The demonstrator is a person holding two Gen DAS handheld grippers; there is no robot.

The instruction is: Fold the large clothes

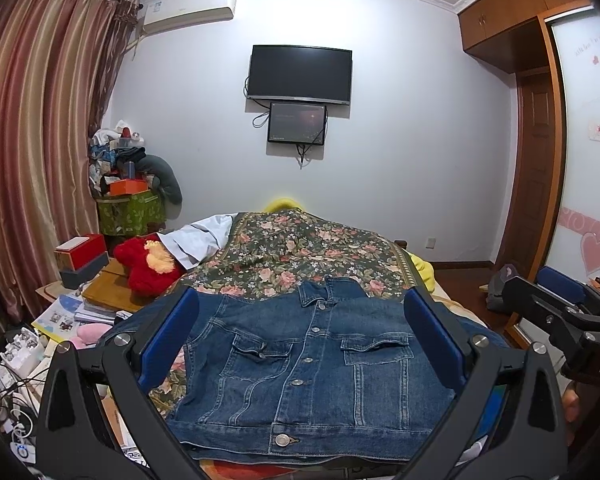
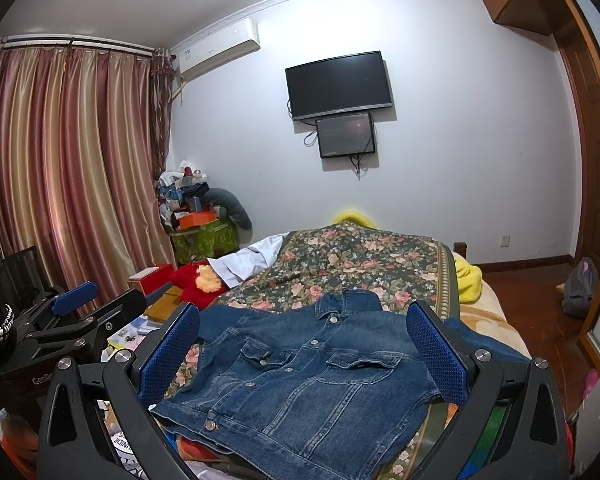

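A blue denim jacket (image 1: pixel 308 364) lies front up and buttoned on the floral bedspread (image 1: pixel 300 252), collar toward the far wall; it appears in the right wrist view as the jacket (image 2: pixel 300 384). My left gripper (image 1: pixel 300 320) hovers above its near hem, open, blue pads wide apart and empty. My right gripper (image 2: pixel 302 332) is open too, held over the jacket from slightly to the right. The right gripper (image 1: pixel 568 304) shows at the right edge of the left wrist view. The left gripper (image 2: pixel 80 304) shows at the left of the right wrist view.
A red plush toy (image 1: pixel 148 264), boxes and books crowd a low table left of the bed. A white garment (image 1: pixel 196 240) lies at the far left of the bedspread. A yellow blanket (image 2: pixel 468 280) hangs off the right side. A wooden wardrobe (image 1: pixel 540 160) stands right.
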